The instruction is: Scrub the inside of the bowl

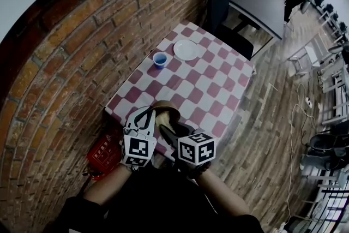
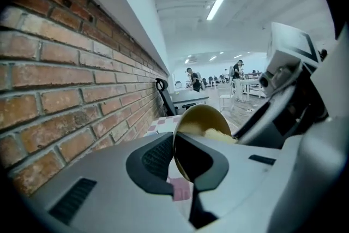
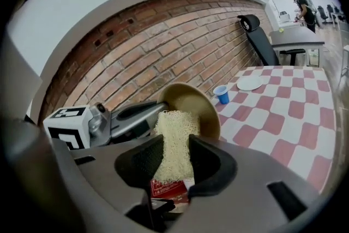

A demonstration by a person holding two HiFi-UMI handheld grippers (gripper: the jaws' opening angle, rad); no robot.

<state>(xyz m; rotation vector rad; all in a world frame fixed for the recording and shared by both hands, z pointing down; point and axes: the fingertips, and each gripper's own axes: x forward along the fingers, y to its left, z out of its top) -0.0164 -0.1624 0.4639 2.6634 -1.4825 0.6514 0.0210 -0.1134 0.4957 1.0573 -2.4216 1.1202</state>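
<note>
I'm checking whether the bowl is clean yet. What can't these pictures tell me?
Right gripper view: the scrub pad covers the middle of the bowl, so dirt beneath it is hidden.
Head view: the left gripper and right gripper cover most of the bowl.
Left gripper view: its own jaws cut off the bowl's lower part.
Contents of the blue cup: too small to tell.

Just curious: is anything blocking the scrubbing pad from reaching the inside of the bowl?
Nothing visible does. The left gripper clamps the bowl by its rim, open side turned toward the right gripper, whose scrubbing pad reaches into it.
</note>
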